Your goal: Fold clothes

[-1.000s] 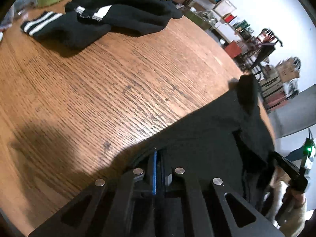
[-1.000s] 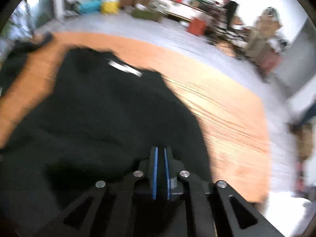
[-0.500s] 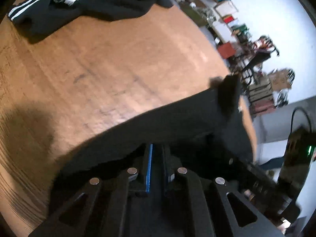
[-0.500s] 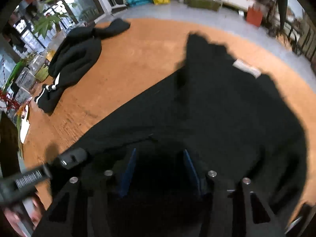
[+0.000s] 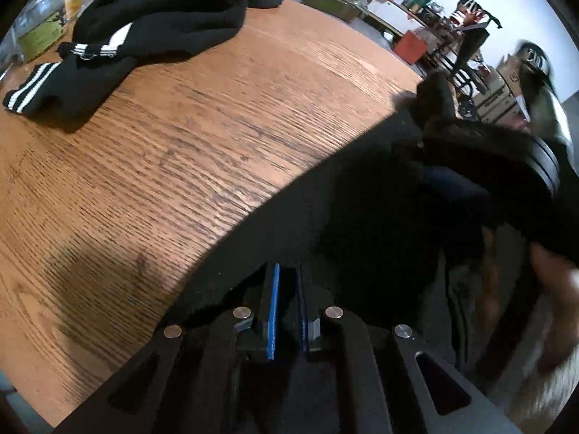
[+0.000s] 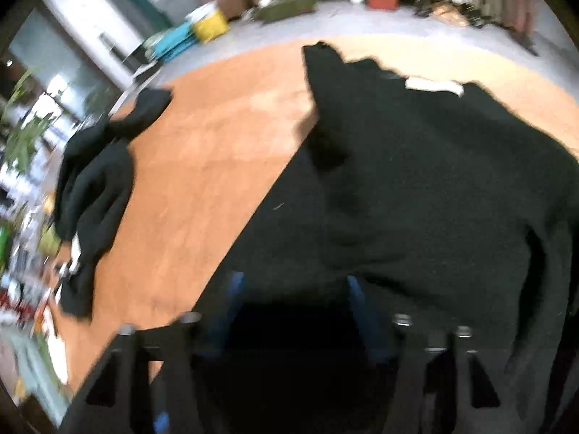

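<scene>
Two black garments [image 6: 434,181] [image 6: 94,188], one wooden table [image 5: 181,152].

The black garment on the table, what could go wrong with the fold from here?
The left gripper pinches only the edge of the black garment, so the cloth may slip out. The right gripper is open and holds nothing, so that side could sag or bunch. The striped black clothing lies close by and could get dragged along.

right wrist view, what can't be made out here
- Whether the right gripper holds any cloth: motion blur, black on black.
- Writing on the white label of the black garment: blurred, too small.
- Left wrist view: whether the left gripper grips fabric: dark between its fingers.
</scene>
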`<state>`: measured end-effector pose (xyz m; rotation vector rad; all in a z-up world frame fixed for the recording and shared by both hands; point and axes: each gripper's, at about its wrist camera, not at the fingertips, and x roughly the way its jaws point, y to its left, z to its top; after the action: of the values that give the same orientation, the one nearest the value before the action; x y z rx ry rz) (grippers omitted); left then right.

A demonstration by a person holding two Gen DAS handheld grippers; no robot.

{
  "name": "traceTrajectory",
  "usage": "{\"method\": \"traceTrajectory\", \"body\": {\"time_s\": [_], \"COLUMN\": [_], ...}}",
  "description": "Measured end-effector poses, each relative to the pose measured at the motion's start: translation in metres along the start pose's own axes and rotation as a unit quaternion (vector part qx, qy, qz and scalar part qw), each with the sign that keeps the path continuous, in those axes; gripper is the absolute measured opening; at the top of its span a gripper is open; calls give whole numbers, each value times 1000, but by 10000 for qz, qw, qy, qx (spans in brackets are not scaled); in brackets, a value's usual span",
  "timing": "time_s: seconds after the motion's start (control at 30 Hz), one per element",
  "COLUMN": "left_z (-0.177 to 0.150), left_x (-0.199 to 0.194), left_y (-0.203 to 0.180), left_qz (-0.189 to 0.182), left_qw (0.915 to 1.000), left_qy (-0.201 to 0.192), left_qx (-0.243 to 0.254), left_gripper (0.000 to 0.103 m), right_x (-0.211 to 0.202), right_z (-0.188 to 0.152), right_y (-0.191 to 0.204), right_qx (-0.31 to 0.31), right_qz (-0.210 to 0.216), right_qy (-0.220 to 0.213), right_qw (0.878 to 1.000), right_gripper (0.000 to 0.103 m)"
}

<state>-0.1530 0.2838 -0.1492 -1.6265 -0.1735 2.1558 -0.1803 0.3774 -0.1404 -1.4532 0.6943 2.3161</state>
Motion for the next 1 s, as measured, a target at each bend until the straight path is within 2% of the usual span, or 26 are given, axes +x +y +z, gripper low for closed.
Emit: {"method": "traceTrajectory", "body": {"time_s": [0.03, 0.07, 0.17, 0.3, 0.37, 0.4, 0.47, 0.57, 0.8, 1.0], "left_z": [0, 0, 2, 7, 7, 7, 7, 7, 5, 5], "left_x": [0, -1, -2, -1, -2, -2, -3, -4, -8, -6], "left_y": [2, 6, 17, 22, 26, 27, 32, 39, 42, 46], "left_qz": [-61, -127, -299, -421, -513, -558, -650, -781, -737, -868], "left_qw": [10000, 9999, 9991, 9981, 9975, 9972, 9965, 9950, 9957, 9938], "left_qy": [5, 16, 48, 54, 61, 65, 97, 138, 98, 148], "left_qx": [-32, -78, -281, -453, -478, -490, -511, -605, -559, -672], "left_gripper": [10, 10, 10, 10, 10, 10, 10, 10, 10, 10], "right_x": [1, 0, -9, -16, -12, -13, -19, -27, -16, -7], "right_z": [3, 6, 14, 31, 39, 39, 27, 9, 2, -3], "right_y": [2, 6, 26, 76, 99, 103, 106, 89, 50, 17], "right_qx": [-69, -171, -579, -1179, -1424, -1569, -1781, -1792, -1184, -659], "right_qz": [-19, 51, 412, 570, 577, 592, 727, 805, 807, 806], "right_qy": [-31, -54, -175, -465, -391, -261, 106, 361, 414, 458], "right_qw": [10000, 9998, 9973, 9903, 9873, 9855, 9813, 9798, 9888, 9935], "right_gripper": [35, 22, 4, 3, 8, 25, 50, 53, 50, 50]}}
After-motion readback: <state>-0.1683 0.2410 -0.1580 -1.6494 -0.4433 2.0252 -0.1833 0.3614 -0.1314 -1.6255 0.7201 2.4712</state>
